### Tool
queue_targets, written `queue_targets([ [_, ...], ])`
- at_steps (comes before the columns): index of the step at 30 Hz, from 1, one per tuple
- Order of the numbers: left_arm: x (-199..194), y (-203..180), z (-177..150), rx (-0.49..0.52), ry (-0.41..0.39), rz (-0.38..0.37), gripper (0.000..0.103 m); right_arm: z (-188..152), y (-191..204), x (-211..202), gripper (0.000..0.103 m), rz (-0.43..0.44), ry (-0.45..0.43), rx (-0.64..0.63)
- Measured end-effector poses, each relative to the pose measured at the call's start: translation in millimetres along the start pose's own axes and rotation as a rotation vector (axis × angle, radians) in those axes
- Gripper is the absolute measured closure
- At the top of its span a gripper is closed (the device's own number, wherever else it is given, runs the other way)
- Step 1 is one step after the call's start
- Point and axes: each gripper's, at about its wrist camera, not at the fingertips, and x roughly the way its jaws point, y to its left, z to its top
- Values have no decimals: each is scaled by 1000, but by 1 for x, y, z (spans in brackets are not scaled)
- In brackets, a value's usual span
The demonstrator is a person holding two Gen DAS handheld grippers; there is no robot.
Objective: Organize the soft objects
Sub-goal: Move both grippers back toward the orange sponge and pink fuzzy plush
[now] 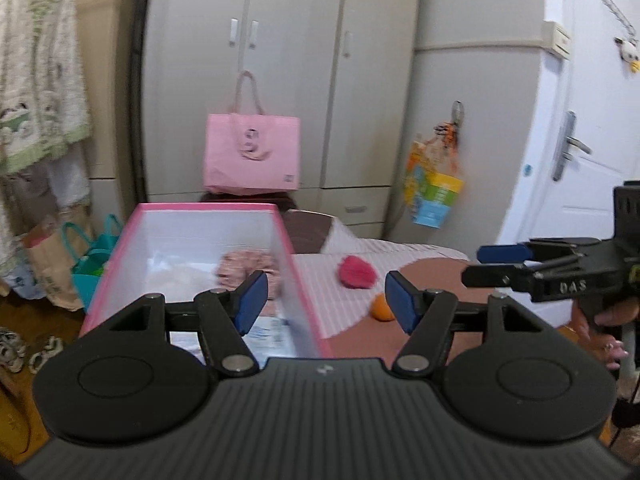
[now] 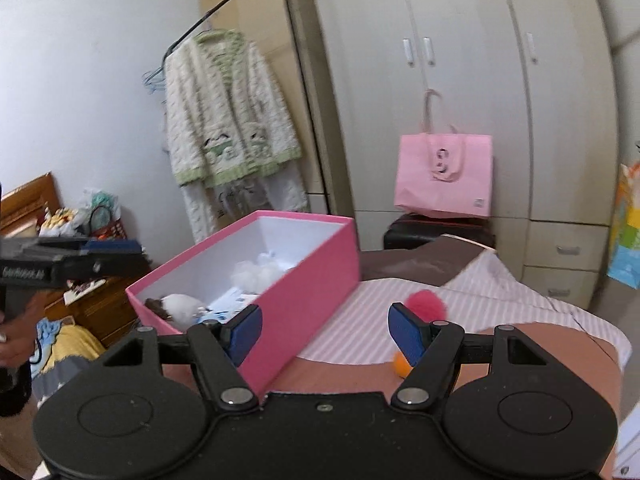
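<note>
A pink box (image 1: 304, 280) with a white inside stands on the bed, and several fluffy soft toys lie in it, one pinkish (image 1: 248, 268) and others white (image 2: 256, 272). On the striped sheet to its right rest a bright pink pom-pom (image 1: 357, 272) and a small orange ball (image 1: 380, 309). My left gripper (image 1: 326, 302) hovers open over the box's near right corner, nothing between its blue pads. My right gripper (image 2: 326, 336) is open too, empty, near the pom-pom (image 2: 426, 304) and the orange ball (image 2: 400, 365). Each gripper shows in the other's view: the right one (image 1: 478, 264), the left one (image 2: 136, 256).
A pink tote bag (image 1: 252, 156) hangs on the wardrobe behind the box. A colourful bag (image 1: 434, 192) hangs further right, beside a white door (image 1: 580, 160). A clothes rack with a fluffy robe (image 2: 228, 116) stands left, with bags (image 1: 68, 256) on the floor below.
</note>
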Motion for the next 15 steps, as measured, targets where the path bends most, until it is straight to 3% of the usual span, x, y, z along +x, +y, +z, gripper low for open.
queue_targets([
  [10, 59, -54, -9, 39, 43, -95, 39, -1, -44, 1, 29, -30, 8, 49],
  [15, 96, -77, -20, 46, 49, -89, 39, -3, -70, 11, 29, 57, 13, 63],
])
